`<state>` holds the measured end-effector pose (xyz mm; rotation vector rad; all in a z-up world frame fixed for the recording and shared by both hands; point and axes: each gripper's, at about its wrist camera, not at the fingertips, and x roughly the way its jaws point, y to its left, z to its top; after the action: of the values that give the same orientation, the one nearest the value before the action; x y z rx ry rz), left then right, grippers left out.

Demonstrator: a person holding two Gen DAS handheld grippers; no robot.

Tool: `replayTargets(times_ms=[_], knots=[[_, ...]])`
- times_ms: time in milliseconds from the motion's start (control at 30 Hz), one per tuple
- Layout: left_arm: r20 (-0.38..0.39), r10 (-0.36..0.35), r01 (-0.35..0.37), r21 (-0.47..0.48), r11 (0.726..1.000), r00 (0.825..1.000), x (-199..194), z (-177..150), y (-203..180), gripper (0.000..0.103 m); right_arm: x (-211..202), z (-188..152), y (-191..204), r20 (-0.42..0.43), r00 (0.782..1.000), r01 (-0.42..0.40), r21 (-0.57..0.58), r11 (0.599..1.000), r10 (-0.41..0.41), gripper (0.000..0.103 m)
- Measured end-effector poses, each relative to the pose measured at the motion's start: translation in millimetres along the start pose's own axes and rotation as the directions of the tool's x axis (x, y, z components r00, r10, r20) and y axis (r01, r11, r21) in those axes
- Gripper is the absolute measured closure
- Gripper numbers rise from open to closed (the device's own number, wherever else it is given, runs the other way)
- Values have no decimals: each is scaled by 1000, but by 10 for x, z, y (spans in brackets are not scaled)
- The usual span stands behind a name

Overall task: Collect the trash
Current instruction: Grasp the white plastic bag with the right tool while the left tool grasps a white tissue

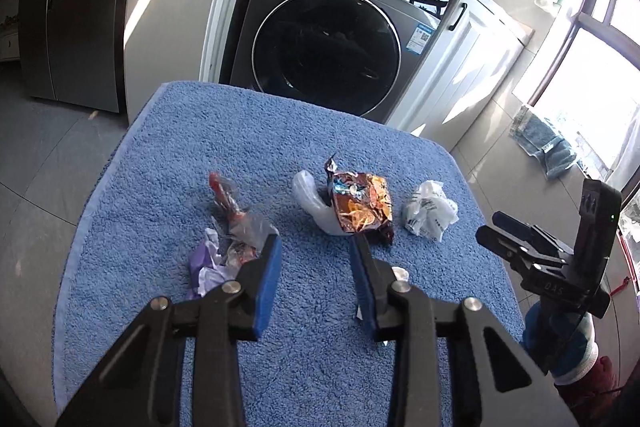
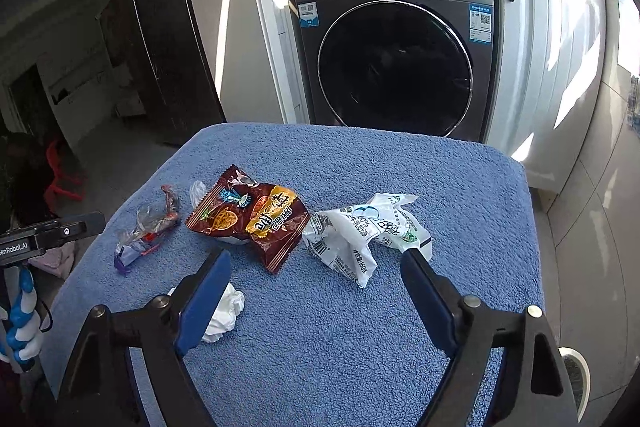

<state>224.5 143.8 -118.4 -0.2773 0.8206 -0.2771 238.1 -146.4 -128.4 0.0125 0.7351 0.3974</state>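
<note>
Approach step, nothing collected: my left gripper (image 1: 316, 259) and right gripper (image 2: 316, 281) hover with jaws apart, empty, over the blue terry-towel surface (image 2: 460, 187); crumpled white printed plastic wrapper (image 2: 360, 239) lies ahead of the right, needing descent and closure.

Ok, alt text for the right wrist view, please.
Open blue-padded right gripper hovers over a blue towel strewn with trash: brown snack bag, white printed wrapper, crumpled tissue. A dark washing machine stands behind.
</note>
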Motion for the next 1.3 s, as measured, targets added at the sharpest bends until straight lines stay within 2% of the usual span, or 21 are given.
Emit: replayTargets(times_ms=[133, 233, 467, 533, 567, 633, 700, 733, 800, 1000, 1200, 1300], knots=[[-52, -27, 24, -55, 998, 998, 393, 293, -7, 70, 145, 50, -168, 2, 1000, 5, 24, 1000, -5, 19], [-98, 4, -11, -72, 997, 995, 666, 429, 25, 71, 251, 102, -278, 6, 1000, 7, 38, 999, -8, 19], [-187, 3, -33, -158, 987, 982, 1063, 481, 142, 76, 589, 160, -373, -31, 1000, 0, 41, 999, 2, 19], [-199, -1, -37, -189, 981, 980, 1127, 458, 179, 82, 673, 165, -374, -40, 999, -8, 44, 999, 9, 26], [-205, -10, -33, -206, 978, 979, 1162, 444, 190, 87, 709, 165, -373, -49, 999, -11, 47, 999, 13, 37], [-212, -23, -26, -225, 974, 977, 1206, 426, 193, 92, 741, 141, -382, -61, 998, -21, 52, 998, 24, 47], [-206, -28, -20, -227, 974, 978, 1218, 417, 178, 94, 734, 99, -378, -72, 997, -25, 45, 999, 29, 57], [-201, -31, -15, -227, 974, 979, 1208, 414, 163, 96, 717, 68, -376, -74, 997, -27, 41, 999, 30, 57], [-190, -40, -5, -229, 973, 981, 1175, 418, 124, 97, 675, 22, -381, -80, 996, -27, 31, 999, 30, 66], [-150, -85, 46, -251, 967, 985, 960, 375, 98, 99, 510, -81, -427, -82, 996, -27, 36, 999, 30, 81], [-113, -163, 131, -254, 958, 980, 746, 380, 24, 99, 352, -146, -510, -76, 997, -19, 73, 997, 25, 85], [-89, -172, 146, -245, 959, 981, 644, 376, -6, 99, 275, -166, -519, -74, 997, -15, 78, 997, 20, 88]])
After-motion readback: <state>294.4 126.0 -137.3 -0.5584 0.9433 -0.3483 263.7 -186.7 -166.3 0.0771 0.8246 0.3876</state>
